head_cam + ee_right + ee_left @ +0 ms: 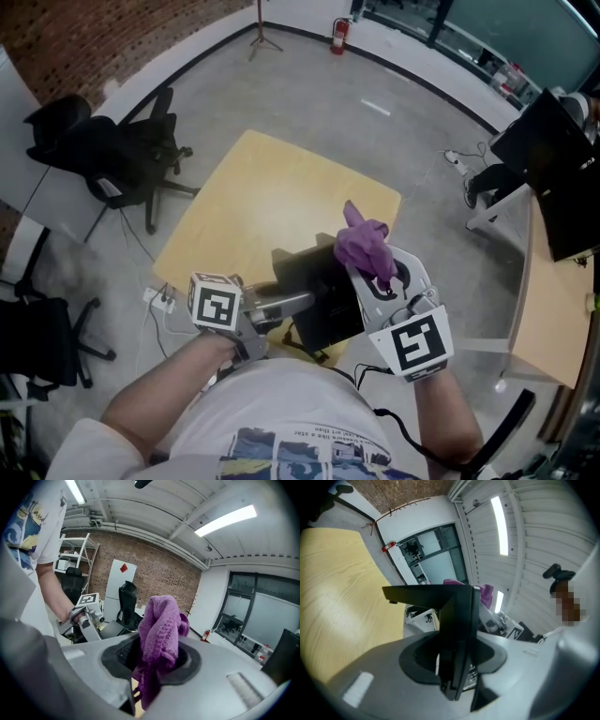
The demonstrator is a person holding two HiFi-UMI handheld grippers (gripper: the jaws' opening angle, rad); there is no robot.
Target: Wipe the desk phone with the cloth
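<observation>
- Desk phone (319, 309) at the tabletop's (253, 202) near edge, between the left gripper's (302, 302) jaws.
- Cloth (364, 242) just right, in the right gripper (375, 270).
- Office chair (108, 150) left of the tabletop.

Purple fuzzy knit cloth (364, 246): solid purple, no pattern, frame centre-right. Black plastic desk phone (323, 298): plain matte black, lower centre. Pale yellow wood-grain square counter (272, 197): faint lighter streaks, centre. Left gripper (298, 302) is grey metal. Right gripper (373, 267) has a white and grey shell with black trim. Each carries a white cube with black square markers. Floor (309, 103): mottled grey concrete, one short white dash near top. Red cylinder fire extinguisher (339, 36), top centre. Black office chairs (112, 150), left side. Red-brown brick wall (84, 37), upper left. White T-shirt (281, 441) with blue and yellow print, bottom edge.
</observation>
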